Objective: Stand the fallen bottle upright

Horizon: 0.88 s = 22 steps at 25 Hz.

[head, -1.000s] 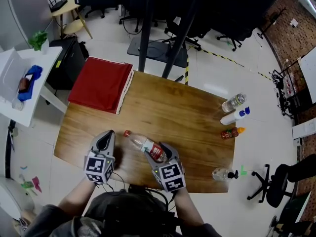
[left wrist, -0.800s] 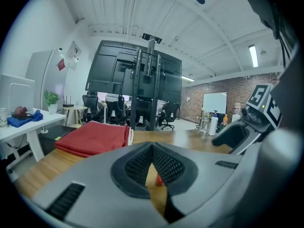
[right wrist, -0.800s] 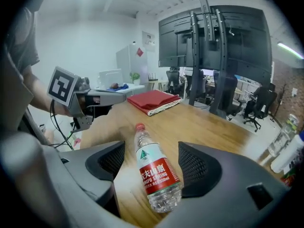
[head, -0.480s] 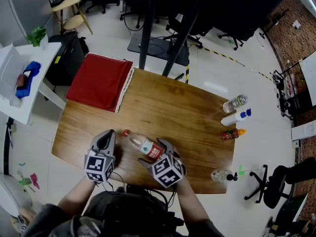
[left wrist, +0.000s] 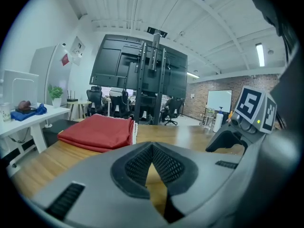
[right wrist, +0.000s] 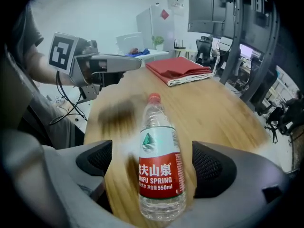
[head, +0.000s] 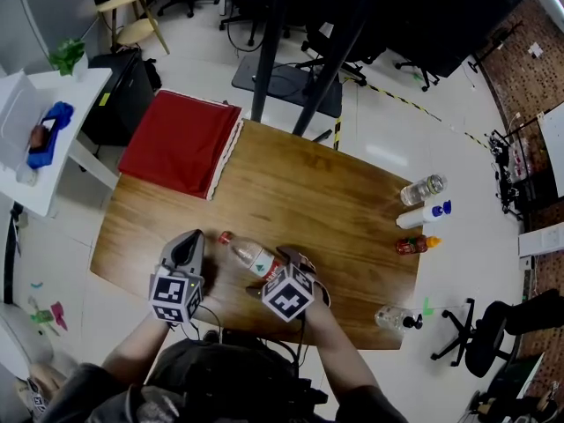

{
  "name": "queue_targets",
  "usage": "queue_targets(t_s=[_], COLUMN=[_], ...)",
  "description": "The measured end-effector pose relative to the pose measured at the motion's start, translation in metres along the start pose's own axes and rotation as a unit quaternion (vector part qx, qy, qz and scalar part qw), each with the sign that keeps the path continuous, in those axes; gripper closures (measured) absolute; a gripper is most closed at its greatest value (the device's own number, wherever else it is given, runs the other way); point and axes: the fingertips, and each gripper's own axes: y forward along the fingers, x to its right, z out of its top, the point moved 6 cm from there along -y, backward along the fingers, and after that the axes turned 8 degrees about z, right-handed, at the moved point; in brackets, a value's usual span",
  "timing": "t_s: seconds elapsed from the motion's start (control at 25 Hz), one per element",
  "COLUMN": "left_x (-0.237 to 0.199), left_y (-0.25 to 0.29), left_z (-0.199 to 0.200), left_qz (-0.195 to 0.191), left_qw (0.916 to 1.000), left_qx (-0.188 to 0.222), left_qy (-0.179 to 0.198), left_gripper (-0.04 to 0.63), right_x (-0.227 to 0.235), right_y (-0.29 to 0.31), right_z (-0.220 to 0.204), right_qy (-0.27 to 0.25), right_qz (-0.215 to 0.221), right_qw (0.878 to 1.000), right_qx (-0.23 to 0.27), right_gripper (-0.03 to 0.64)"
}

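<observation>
Currently right tool [right wrist: 151, 170] gapes wide, jaws just been opening; pads stand clear of the bottle [head: 249, 256], which lies between them on the desk [head: 317, 201], red cap toward 10 o'clock. Left tool [left wrist: 153, 167] is closed on nothing, at the bottle's 9 o'clock. Looks like the grasp step, bottle not upright yet. Next: close on the labelled body, swing the cap up, seat the base. Bottle is capped and clear, fill level unclear. Other bottles [head: 423, 213] sit at the desk's 3 o'clock edge, contents unclear.
</observation>
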Motion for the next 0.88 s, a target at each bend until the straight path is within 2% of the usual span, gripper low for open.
queue_targets(t_s=[0.48,0.6,0.88], left_x=[-0.004,-0.005,-0.007], left_y=[0.007,0.011,0.018], left_z=[-0.006,-0.006,-0.008], left_qz=[0.013,0.016,0.018], left_qw=[0.9999,0.9998,0.9997], left_qx=[-0.009,-0.011,-0.014], left_qy=[-0.006,-0.008,-0.008], left_gripper=[0.578,0.578,0.578], right_x=[0.014,0.019,0.024], right_y=[0.031,0.036,0.047], right_z=[0.005,0.006,0.002], right_qy=[-0.016,-0.017,-0.027], right_qz=[0.018,0.024,0.016], right_qw=[0.998,0.997,0.995], right_qx=[-0.061,-0.075,-0.099], right_gripper=[0.095,0.12,0.132])
